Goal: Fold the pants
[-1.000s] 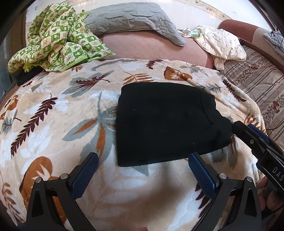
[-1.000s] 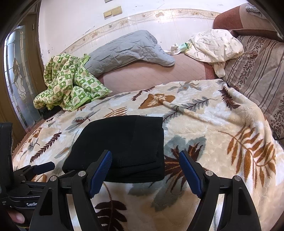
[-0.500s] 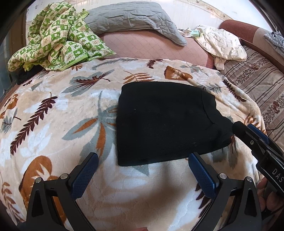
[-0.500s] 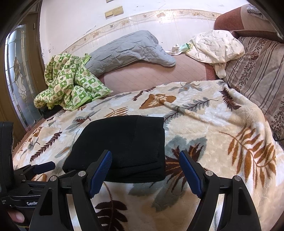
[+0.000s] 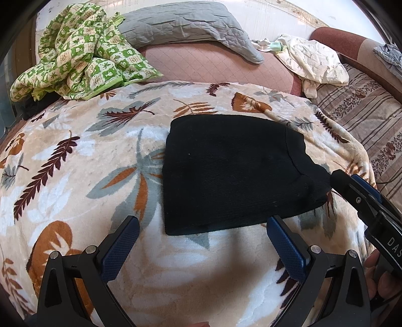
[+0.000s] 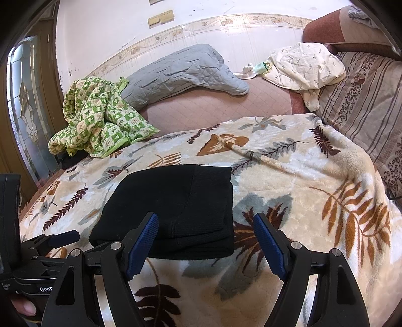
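The black pants (image 5: 231, 171) lie folded into a compact rectangle on the leaf-patterned blanket (image 5: 75, 176); they also show in the right wrist view (image 6: 176, 208). My left gripper (image 5: 201, 241) is open and empty, just in front of the near edge of the pants. My right gripper (image 6: 206, 241) is open and empty, hovering over the near right corner of the pants. The right gripper's body shows at the right edge of the left wrist view (image 5: 361, 198), and the left gripper's at the lower left of the right wrist view (image 6: 37, 251).
A green checked quilt (image 5: 75, 50) is heaped at the back left. A grey pillow (image 5: 186, 22) and a cream cloth (image 5: 314, 57) lie at the back. A striped cushion (image 6: 364, 100) is on the right. A door (image 6: 27, 113) stands at the left.
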Demonstrator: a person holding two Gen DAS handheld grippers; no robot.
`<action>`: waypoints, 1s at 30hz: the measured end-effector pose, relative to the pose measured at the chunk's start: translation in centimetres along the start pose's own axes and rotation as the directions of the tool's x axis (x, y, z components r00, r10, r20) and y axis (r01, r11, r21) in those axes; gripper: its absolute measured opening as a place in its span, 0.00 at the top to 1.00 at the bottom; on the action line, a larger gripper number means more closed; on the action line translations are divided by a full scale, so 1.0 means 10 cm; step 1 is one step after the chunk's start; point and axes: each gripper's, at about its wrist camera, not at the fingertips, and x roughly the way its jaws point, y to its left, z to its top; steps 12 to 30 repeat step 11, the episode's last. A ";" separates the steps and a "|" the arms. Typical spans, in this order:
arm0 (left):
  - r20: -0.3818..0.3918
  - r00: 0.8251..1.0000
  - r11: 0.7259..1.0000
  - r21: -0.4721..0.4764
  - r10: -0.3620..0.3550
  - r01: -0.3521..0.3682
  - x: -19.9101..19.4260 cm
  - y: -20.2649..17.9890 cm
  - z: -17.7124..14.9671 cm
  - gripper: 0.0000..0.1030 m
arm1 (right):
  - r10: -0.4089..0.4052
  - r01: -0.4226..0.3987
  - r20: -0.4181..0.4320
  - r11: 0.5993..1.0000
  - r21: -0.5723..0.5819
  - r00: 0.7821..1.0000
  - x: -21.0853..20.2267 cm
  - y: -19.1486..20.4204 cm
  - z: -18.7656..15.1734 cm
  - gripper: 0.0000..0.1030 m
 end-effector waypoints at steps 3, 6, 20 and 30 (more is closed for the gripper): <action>0.000 1.000 1.000 0.000 -0.008 0.008 0.00 -0.01 0.01 0.01 | 0.001 -0.001 0.002 1.000 0.001 1.000 0.00 -0.01 0.01 0.23; 0.022 1.000 1.000 -0.014 -0.012 0.012 -0.04 -0.01 0.01 0.01 | 0.001 -0.001 0.004 1.000 0.002 1.000 -0.01 -0.01 0.02 0.23; 0.018 1.000 1.000 -0.015 0.013 -0.013 -0.03 -0.02 -0.01 0.02 | 0.004 -0.004 0.007 1.000 0.003 1.000 -0.01 -0.02 0.02 0.23; 0.018 1.000 1.000 -0.015 0.013 -0.013 -0.03 -0.02 -0.01 0.02 | 0.004 -0.004 0.007 1.000 0.003 1.000 -0.01 -0.02 0.02 0.23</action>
